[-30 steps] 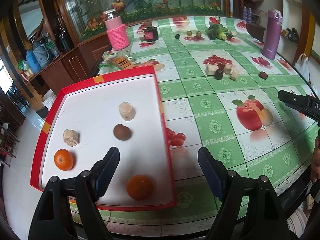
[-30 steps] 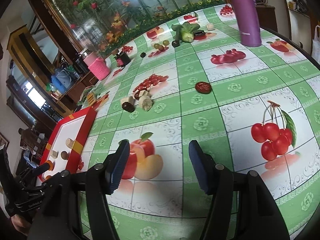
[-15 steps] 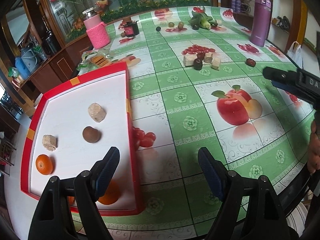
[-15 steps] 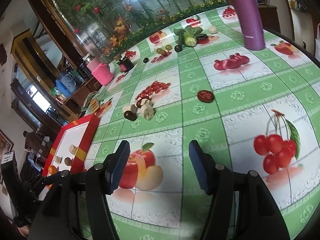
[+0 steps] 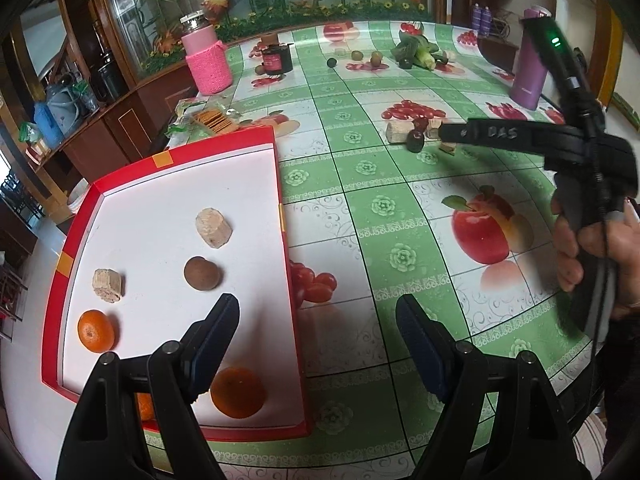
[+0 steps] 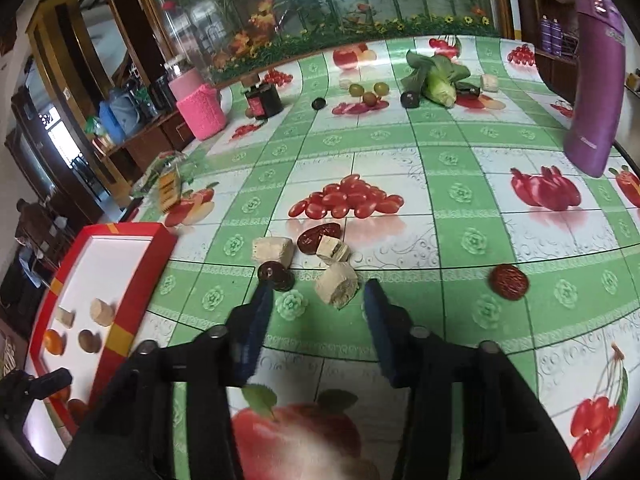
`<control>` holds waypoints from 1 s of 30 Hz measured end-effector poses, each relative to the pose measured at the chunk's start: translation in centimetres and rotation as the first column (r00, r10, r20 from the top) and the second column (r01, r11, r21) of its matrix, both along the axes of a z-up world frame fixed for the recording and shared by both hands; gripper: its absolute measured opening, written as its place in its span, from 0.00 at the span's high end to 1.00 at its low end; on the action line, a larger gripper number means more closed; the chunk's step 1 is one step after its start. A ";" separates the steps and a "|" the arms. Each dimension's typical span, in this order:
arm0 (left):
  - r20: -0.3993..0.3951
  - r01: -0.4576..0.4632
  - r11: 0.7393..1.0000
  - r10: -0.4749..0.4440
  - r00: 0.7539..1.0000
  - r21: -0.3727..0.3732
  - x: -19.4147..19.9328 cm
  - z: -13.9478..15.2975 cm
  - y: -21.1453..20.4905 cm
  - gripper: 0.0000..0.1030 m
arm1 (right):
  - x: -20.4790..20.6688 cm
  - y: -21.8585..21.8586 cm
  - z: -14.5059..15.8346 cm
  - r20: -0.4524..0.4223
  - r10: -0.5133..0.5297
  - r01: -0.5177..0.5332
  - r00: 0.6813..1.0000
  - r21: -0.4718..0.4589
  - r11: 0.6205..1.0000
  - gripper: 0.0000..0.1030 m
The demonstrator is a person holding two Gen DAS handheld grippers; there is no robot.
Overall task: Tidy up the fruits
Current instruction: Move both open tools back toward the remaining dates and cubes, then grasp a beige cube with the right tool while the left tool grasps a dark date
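Observation:
A red-rimmed white tray [image 5: 276,208] holds two oranges [image 5: 95,330], two pale cut chunks [image 5: 213,227] and a brown round fruit [image 5: 201,273]. My left gripper [image 5: 318,340] hovers open over the tray's near right corner, with nothing between its fingers. My right gripper [image 6: 318,312] is open and low over the table, its fingers on either side of a pale chunk [image 6: 337,289]. Close by lie a dark round fruit [image 6: 276,276], two more pale chunks [image 6: 273,250] and a red date [image 6: 318,237]. Another date [image 6: 509,281] lies to the right.
A purple bottle [image 6: 598,92] stands at the right, a pink-sleeved jar [image 6: 198,106] and a dark jar [image 6: 264,100] at the back left. Green vegetables [image 6: 436,78] and small green fruits [image 6: 364,92] lie far back. A cracker packet [image 5: 212,120] sits behind the tray.
My right gripper has moved forward and down across the table to the cluster of chunks and dates. The left gripper has swung back a little toward the tray.

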State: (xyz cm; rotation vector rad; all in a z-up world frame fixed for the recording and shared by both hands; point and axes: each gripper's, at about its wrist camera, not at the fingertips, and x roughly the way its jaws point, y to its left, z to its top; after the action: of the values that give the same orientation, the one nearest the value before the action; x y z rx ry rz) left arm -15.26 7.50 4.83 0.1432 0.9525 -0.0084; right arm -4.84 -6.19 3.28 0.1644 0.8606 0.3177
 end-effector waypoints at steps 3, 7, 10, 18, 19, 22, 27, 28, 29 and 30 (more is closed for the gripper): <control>0.000 0.008 1.000 -0.008 1.000 -0.004 0.5 0.0 -0.3 0.22 | 0.6 -0.2 -0.8 -0.022 -0.009 0.009 1.000 -0.003 1.000 0.69; -0.011 0.023 1.000 -0.023 1.000 -0.004 1.4 0.0 -0.9 0.22 | 0.9 -1.4 -1.6 -0.044 -0.019 0.021 0.999 0.034 0.999 0.81; -0.005 0.032 0.999 -0.032 0.999 0.007 2.2 0.4 -1.6 0.22 | 0.8 -2.5 -1.6 -0.045 -0.053 0.055 0.998 0.034 0.998 0.82; -0.007 0.030 0.999 -0.030 1.000 -0.013 6.3 1.0 -3.1 0.22 | -0.2 -6.2 -1.6 -0.048 -0.091 0.093 0.995 0.050 0.994 0.82; -0.013 0.025 1.000 -0.026 1.000 -0.015 6.9 1.0 -3.3 0.22 | -0.2 -6.4 -1.5 -0.048 -0.083 0.086 0.995 0.063 0.994 0.82; -0.009 0.024 0.999 -0.024 1.000 -0.031 7.6 1.1 -3.8 0.22 | -0.4 -6.3 -1.2 -0.054 -0.048 0.053 0.997 0.107 0.993 0.79; -0.027 0.019 0.999 -0.020 0.999 -0.027 8.1 0.5 -4.0 0.22 | -0.3 -4.3 -0.5 -0.012 0.007 -0.006 1.000 0.076 0.997 0.59; -0.030 0.019 0.999 -0.020 0.999 -0.028 8.2 0.3 -4.0 0.22 | -0.3 -4.0 -0.4 -0.002 0.007 -0.007 1.000 0.066 0.998 0.59; -0.033 0.021 0.999 -0.022 0.999 -0.032 8.2 0.2 -4.1 0.22 | -0.1 -3.8 -0.4 -0.001 0.007 -0.006 1.000 0.062 0.998 0.58; -0.036 0.025 0.999 -0.026 0.999 -0.036 8.3 0.2 -4.1 0.22 | 0.3 -3.6 -0.5 -0.012 0.008 -0.007 1.000 0.071 0.997 0.58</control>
State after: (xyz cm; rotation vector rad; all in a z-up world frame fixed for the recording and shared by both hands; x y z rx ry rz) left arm -7.01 3.36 5.01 0.1223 0.9868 -0.0517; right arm -4.57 -9.82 2.76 0.2294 0.8629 0.3551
